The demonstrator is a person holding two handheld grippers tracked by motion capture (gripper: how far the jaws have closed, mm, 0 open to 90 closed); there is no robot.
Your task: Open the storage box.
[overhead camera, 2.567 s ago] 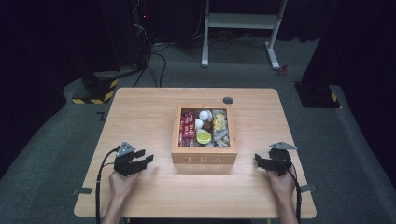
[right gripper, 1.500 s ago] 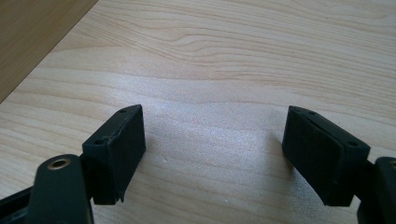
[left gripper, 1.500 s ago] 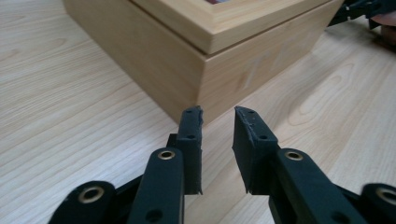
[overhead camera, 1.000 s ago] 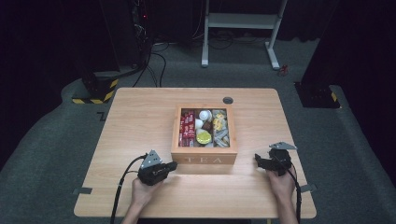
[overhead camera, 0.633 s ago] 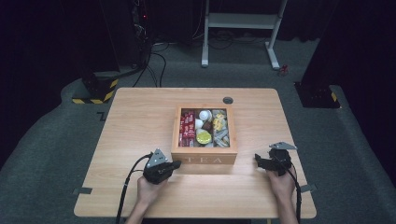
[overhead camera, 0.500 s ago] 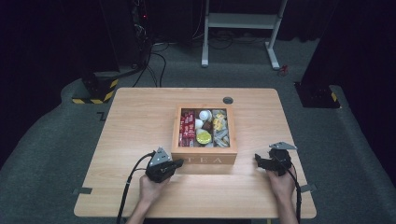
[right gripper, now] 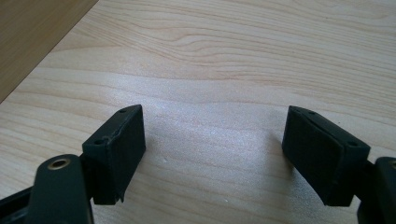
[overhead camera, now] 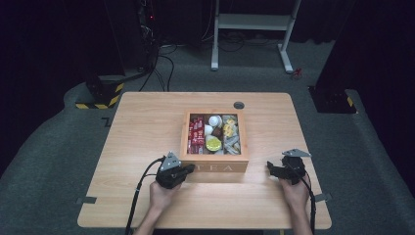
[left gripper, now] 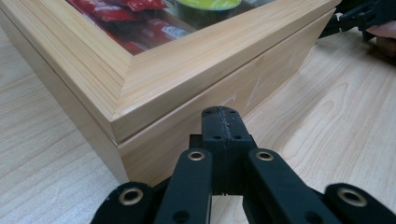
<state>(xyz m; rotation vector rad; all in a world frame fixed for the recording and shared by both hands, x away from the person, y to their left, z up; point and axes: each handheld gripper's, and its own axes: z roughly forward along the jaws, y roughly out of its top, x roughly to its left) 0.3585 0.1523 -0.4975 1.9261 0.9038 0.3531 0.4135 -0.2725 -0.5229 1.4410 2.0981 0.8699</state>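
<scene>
Box [overhead camera: 214, 165] front lettered "TEA", red sachets [overhead camera: 196, 133]

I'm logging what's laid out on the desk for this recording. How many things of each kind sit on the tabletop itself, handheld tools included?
Wooden tea box: 1
Handheld tongs: 2, left tongs and right tongs
Small dark round disc near the far edge: 1
Total: 4
The packets inside the box are too small to count.
</scene>
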